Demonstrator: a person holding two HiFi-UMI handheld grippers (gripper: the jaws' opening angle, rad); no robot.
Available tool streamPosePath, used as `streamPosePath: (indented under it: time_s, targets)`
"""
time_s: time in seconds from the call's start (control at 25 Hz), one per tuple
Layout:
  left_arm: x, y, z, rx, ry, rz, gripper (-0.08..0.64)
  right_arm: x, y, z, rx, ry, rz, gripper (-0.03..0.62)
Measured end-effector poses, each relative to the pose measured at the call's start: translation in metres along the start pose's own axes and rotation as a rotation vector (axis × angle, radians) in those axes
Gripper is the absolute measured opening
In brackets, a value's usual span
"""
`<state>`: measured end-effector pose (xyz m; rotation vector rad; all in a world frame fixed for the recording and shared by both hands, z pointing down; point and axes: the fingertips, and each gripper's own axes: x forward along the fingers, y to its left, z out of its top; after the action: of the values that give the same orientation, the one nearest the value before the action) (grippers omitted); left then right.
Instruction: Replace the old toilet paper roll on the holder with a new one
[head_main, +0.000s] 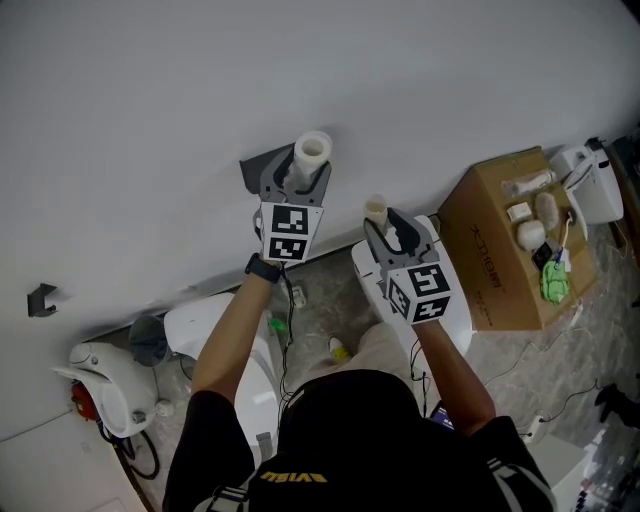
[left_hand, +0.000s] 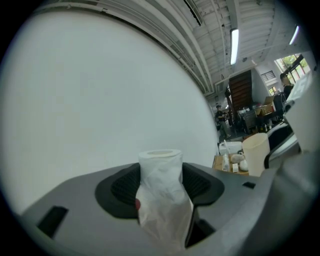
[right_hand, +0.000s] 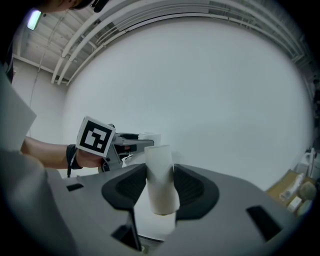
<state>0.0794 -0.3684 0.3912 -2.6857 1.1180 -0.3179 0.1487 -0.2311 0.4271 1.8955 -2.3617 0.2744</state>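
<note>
The bare old tube (head_main: 375, 210) seems already off, clamped in the right tongs (head_main: 386, 228) just right of the holder (head_main: 256, 170), while the left tongs (head_main: 300, 176) grip the new roll (head_main: 312, 150) close by it, not yet mounted

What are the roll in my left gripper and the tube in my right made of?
Roll: probably soft white tissue paper, matte, going by the crinkled loose sheet hanging off it; it might be a thin wrap instead. Tube: likely stiff cardboard, matte off-white, with a smooth wall, a clean-cut rim and no sheets on it.
</note>
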Motion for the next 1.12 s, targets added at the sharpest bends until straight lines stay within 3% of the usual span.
streamPosePath:
  time_s: [0.08,0.2,0.4,0.6,0.8,1.12]
  targets:
    - [-0.003,-0.007,-0.001,0.0,-0.011,-0.006,0.268,-0.001,-0.002,0.0,-0.001,-0.001,-0.006,0.173]
    - [-0.005,-0.018,-0.005,0.063,-0.013,-0.007,0.268,-0.002,-0.007,-0.002,-0.003,0.002,-0.016,0.173]
    - [-0.005,-0.035,-0.016,0.153,0.052,-0.055,0.268,-0.005,-0.015,-0.008,-0.006,0.012,-0.039,0.173]
    - [-0.005,-0.041,-0.02,0.231,0.075,-0.056,0.268,-0.004,-0.018,-0.013,-0.009,0.02,-0.049,0.173]
    - [-0.008,-0.054,-0.037,0.208,0.104,-0.093,0.268,-0.002,-0.016,-0.02,0.0,0.035,-0.041,0.173]
    - [-0.005,-0.065,-0.072,0.348,0.143,-0.081,0.268,0.001,-0.019,-0.037,0.002,0.075,-0.044,0.173]
